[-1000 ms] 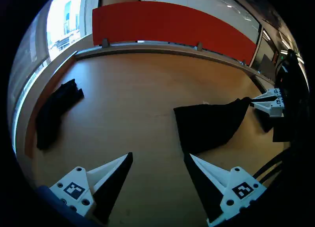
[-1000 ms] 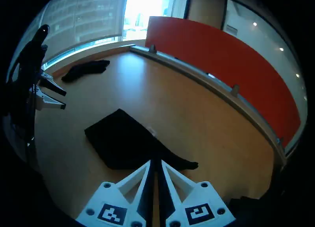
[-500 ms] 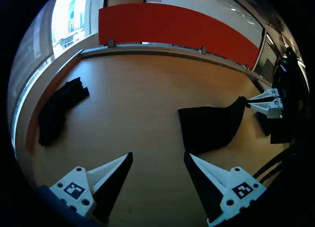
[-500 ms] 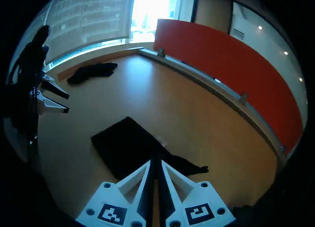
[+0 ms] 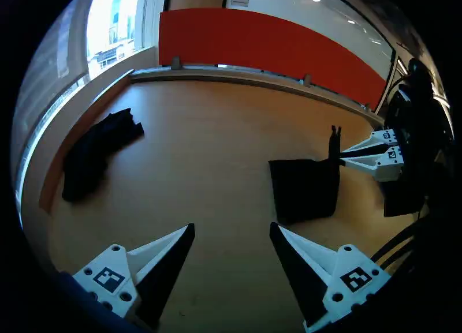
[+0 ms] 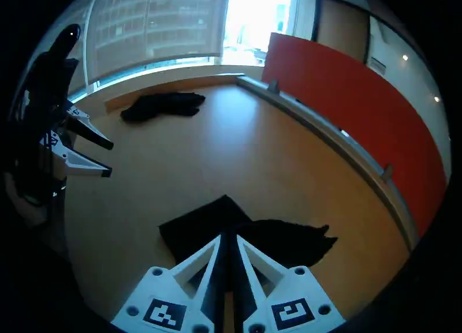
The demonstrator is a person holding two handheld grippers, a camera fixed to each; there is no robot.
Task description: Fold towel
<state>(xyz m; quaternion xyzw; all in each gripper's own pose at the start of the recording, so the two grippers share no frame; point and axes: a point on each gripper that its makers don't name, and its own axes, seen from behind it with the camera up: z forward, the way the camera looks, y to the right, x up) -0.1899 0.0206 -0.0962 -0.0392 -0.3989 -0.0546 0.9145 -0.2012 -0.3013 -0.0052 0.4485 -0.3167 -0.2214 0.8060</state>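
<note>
Two things are hard to make out: the folds in the black cloth towel, which reads as one dark mass, and its near edge, covered by my right tongs at 6 o'clock in the right gripper view. Those tongs are pinched narrow on a lifted towel corner, which sticks up past the tips in the left gripper view. The rest lies flat on the light wooden surface. My left tongs gape wide, holding nothing, with the towel at 2 o'clock from them. Another crumpled black cloth lies at 10 o'clock.
</note>
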